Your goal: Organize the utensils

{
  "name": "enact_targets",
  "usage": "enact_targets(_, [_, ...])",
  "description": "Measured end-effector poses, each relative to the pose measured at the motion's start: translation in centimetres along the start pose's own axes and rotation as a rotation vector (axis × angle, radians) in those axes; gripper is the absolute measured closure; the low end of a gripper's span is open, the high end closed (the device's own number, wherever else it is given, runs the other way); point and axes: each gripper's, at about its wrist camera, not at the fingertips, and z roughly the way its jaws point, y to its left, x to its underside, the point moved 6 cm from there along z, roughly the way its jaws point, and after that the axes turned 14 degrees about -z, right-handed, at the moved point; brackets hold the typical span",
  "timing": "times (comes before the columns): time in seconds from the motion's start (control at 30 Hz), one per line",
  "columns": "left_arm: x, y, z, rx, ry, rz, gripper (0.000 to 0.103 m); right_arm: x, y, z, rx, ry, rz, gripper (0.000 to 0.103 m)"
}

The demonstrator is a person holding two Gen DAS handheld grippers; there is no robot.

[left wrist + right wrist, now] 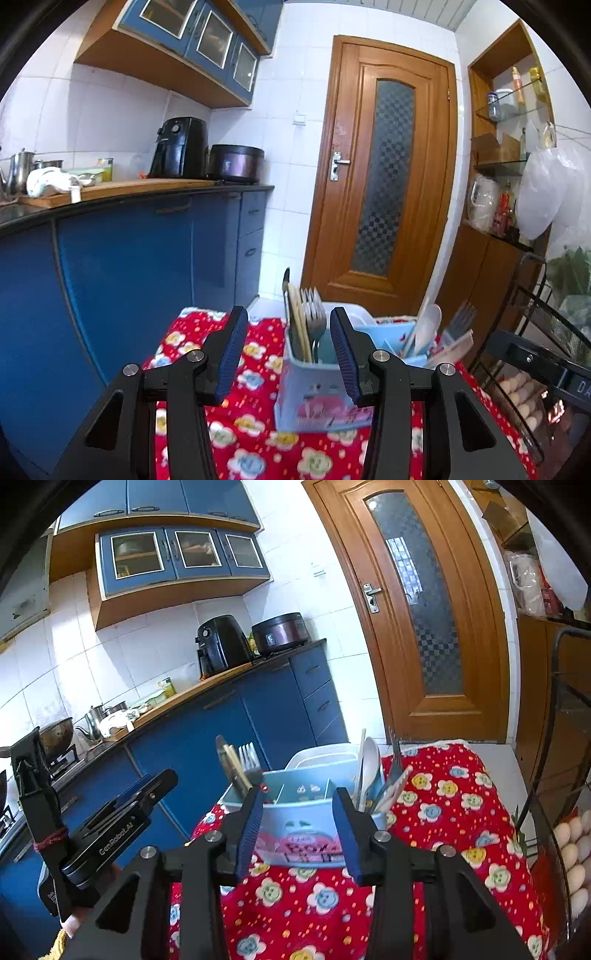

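Left gripper [288, 332]: jaws parted, nothing between the pads, held short of the utensil holder [317, 391]. Right gripper [299, 819]: likewise released and empty, jaws apart just in front of the same holder. The holder, a pale blue plastic caddy with compartments, stands upright on a red flowered cloth [454, 812]. Its left compartment holds forks [312, 314], tines up, and wooden chopsticks [297, 321]. Its right compartment holds a white spoon [369, 771] and a further fork [395, 760], leaning rightward. A white basket [317, 755] sits just behind the holder. In the right wrist view the left gripper shows at the lower left, apart from the holder. Eggs [572, 853] lie in a wire rack at the right edge
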Motion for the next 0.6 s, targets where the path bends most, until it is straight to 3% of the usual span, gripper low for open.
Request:
enact_targets(0.23, [1.6, 0.5, -3.0, -0.008, 0.064, 0.022, 0.054, 2.1, 1.3, -1.8, -0.003, 0.018, -0.013, 0.059])
enact_targets(0.6, [6.1, 0.9, -5.8, 0.006, 0.171, 0.033, 0.046, 6.7, 2.6, -3.1, 0.044, 0.076, -0.043, 0.04])
